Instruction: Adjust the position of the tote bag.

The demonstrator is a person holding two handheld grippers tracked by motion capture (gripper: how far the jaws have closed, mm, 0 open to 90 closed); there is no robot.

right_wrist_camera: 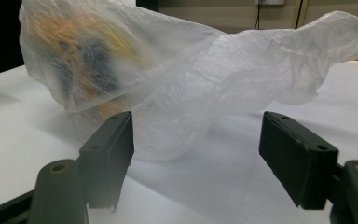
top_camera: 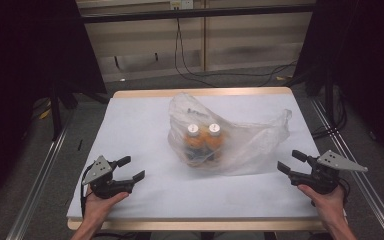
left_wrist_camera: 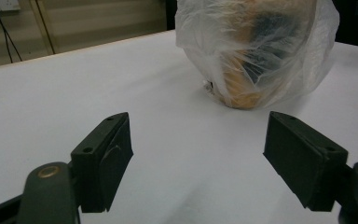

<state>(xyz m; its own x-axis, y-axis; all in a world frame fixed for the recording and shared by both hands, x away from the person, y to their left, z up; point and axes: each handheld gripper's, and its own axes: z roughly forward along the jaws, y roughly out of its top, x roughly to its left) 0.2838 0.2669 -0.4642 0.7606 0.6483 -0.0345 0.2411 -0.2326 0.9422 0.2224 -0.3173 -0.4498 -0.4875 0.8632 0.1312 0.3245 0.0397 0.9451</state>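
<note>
A clear plastic bag [top_camera: 240, 137] lies in the middle of the white table [top_camera: 145, 125]. Two orange bottles with white caps [top_camera: 204, 137] stand inside it. My left gripper [top_camera: 131, 168] rests near the front left, open, pointing toward the bag, with nothing between its jaws. My right gripper [top_camera: 291, 162] sits at the front right, open, just short of the bag's loose edge. In the left gripper view the bag [left_wrist_camera: 256, 51] is ahead and to the right of the gripper [left_wrist_camera: 198, 161]. In the right gripper view the bag [right_wrist_camera: 182, 79] lies close in front of the gripper [right_wrist_camera: 196, 161].
The table has a wooden rim [top_camera: 200, 92]. Metal rails [top_camera: 40, 175] run along the floor on both sides. Cables [top_camera: 200, 75] trail across the floor behind the table. Dark curtains flank the scene.
</note>
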